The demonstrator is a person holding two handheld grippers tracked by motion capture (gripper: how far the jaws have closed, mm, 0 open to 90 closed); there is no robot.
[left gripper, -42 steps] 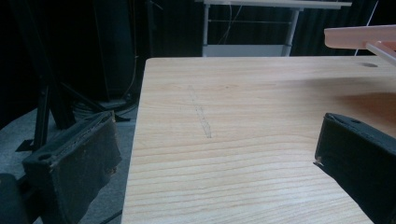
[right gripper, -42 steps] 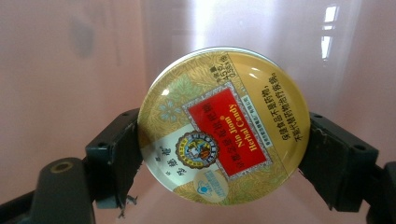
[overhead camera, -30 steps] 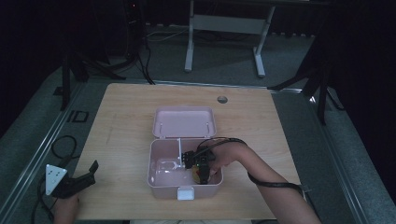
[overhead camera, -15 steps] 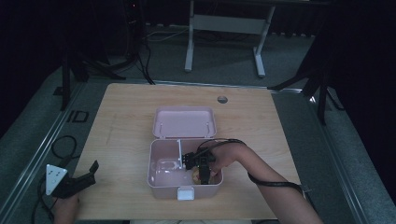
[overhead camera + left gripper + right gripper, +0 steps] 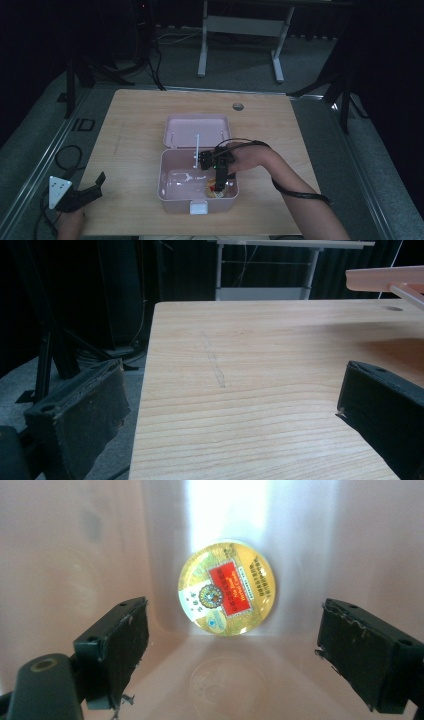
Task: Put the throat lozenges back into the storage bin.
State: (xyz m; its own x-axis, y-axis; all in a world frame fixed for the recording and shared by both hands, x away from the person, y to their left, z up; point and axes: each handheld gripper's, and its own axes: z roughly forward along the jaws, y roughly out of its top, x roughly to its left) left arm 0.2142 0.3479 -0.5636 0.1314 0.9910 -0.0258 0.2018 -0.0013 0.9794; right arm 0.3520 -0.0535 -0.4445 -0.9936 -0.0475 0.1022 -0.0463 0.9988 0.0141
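So the right tongs [image 5: 218,186] were dipped down inside the pink box [image 5: 172,197], jaws spread wide with nothing between them. The little round gold tin [image 5: 226,587] sat at the near right corner of the box, and in the right gripper view it looked propped up against the wall, its red-label face turned toward the camera. Whether it was fully on edge or just tilted, hard to tell.

Going by the pictures, the step was either grabbing that tin or having just let it go. If it's a grab, I'd say bring the jaws in so one pad lands on each side of the rim, centred on the disc, and close slowly. A smooth round tin leaning on a slick plastic wall could easily skid or flop flat if only one pad touches first.

Being round, the tin had no real long axis. What matters is its flat face, which pointed back at the tongs, with the label text running on a slant.

The left tongs [image 5: 82,193] were parked off at the near left corner of the desk [image 5: 140,115], also open wide and empty, well apart from the box.
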